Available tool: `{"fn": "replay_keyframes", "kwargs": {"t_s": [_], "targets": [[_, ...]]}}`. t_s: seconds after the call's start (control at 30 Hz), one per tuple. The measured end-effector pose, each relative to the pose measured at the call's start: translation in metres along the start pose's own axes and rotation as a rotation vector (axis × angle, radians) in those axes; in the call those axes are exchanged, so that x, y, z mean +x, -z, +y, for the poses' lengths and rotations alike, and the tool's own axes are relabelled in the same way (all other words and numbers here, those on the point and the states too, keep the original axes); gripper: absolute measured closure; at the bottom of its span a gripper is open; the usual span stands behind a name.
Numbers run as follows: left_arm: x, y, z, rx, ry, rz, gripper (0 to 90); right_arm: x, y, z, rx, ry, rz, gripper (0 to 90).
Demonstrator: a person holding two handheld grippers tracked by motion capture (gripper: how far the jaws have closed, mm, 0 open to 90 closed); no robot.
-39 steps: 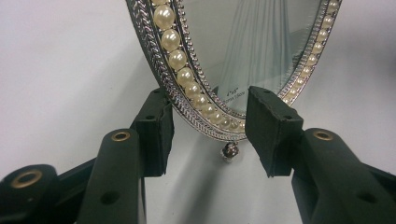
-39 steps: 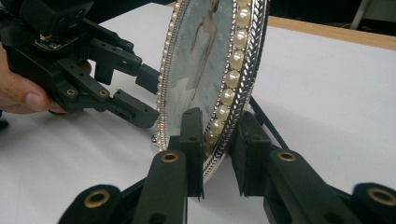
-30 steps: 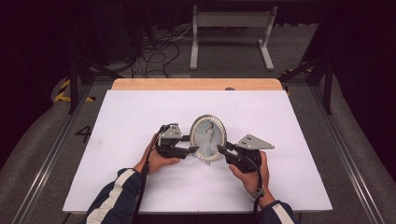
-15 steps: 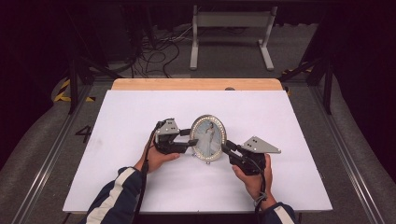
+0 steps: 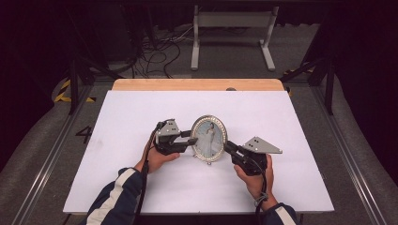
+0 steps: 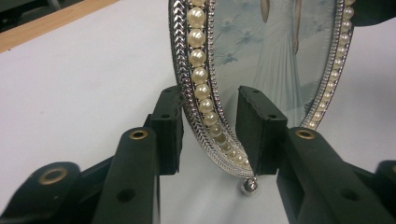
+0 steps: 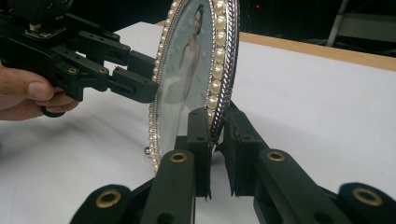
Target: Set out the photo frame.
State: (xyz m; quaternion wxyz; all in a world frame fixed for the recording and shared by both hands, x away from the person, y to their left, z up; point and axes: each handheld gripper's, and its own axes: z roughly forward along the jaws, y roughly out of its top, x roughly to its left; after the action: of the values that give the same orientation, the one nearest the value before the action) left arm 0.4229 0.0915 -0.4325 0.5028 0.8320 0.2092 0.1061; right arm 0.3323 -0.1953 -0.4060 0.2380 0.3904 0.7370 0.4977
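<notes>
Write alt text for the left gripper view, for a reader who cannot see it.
An oval picture frame edged with pearls and silver stands on a white table, its lower rim between the two black jaws of the left gripper, which have just been closing and still show a gap on the picture side. The frame holds a picture of a figure in a long white dress.

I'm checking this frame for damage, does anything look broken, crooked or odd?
Nothing stands out. The oval frame stands upright on the table, pearl rim unbroken where visible, its edges between the left gripper and right gripper.
</notes>
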Motion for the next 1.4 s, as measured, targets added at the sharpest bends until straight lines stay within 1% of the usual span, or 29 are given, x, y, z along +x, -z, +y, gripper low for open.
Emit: {"fn": "replay_keyframes", "kwargs": {"t_s": [0.13, 0.23, 0.33, 0.4, 0.63, 0.73, 0.87, 0.9, 1.13, 1.27, 1.33, 1.4], "targets": [[0.0, 0.002, 0.0, 0.004, -0.002, 0.002, 63.9, -0.001, -0.001, 0.0, 0.0, -0.001, -0.001, 81.3], [0.0, 0.002, -0.001, 0.008, -0.004, 0.011, 65.2, -0.001, -0.002, 0.001, 0.006, 0.011, -0.003, 81.2], [-0.001, 0.002, -0.001, 0.007, 0.0, 0.012, 65.2, -0.002, -0.002, 0.001, 0.008, 0.009, -0.002, 81.1], [-0.001, 0.003, -0.001, 0.01, -0.007, 0.014, 65.2, -0.002, -0.003, 0.002, 0.008, 0.008, -0.006, 81.0], [-0.003, 0.006, -0.002, 0.016, -0.005, 0.017, 65.7, -0.004, -0.006, 0.003, 0.007, 0.005, -0.016, 80.9], [-0.004, 0.007, -0.003, 0.019, -0.011, 0.018, 65.7, -0.005, -0.007, 0.003, 0.005, 0.004, -0.02, 80.8], [-0.005, 0.008, -0.003, 0.018, -0.007, 0.017, 65.7, -0.007, -0.008, 0.003, 0.004, 0.002, -0.025, 80.7], [-0.005, 0.009, -0.003, 0.022, -0.011, 0.022, 65.8, -0.007, -0.009, 0.003, 0.003, 0.004, -0.025, 80.7], [-0.007, 0.011, -0.004, 0.023, -0.018, 0.021, 66.4, -0.01, -0.011, 0.003, 0.0, 0.002, -0.026, 80.5], [-0.007, 0.01, -0.003, 0.019, -0.022, 0.021, 66.1, -0.011, -0.011, 0.002, -0.002, 0.0, -0.025, 80.5], [-0.008, 0.01, -0.003, 0.014, -0.019, 0.022, 64.4, -0.011, -0.011, 0.002, -0.005, -0.003, -0.025, 80.5], [-0.007, 0.009, -0.003, -0.002, -0.014, 0.035, 62.4, -0.01, -0.011, 0.002, 0.0, 0.001, -0.028, 80.6]]}}
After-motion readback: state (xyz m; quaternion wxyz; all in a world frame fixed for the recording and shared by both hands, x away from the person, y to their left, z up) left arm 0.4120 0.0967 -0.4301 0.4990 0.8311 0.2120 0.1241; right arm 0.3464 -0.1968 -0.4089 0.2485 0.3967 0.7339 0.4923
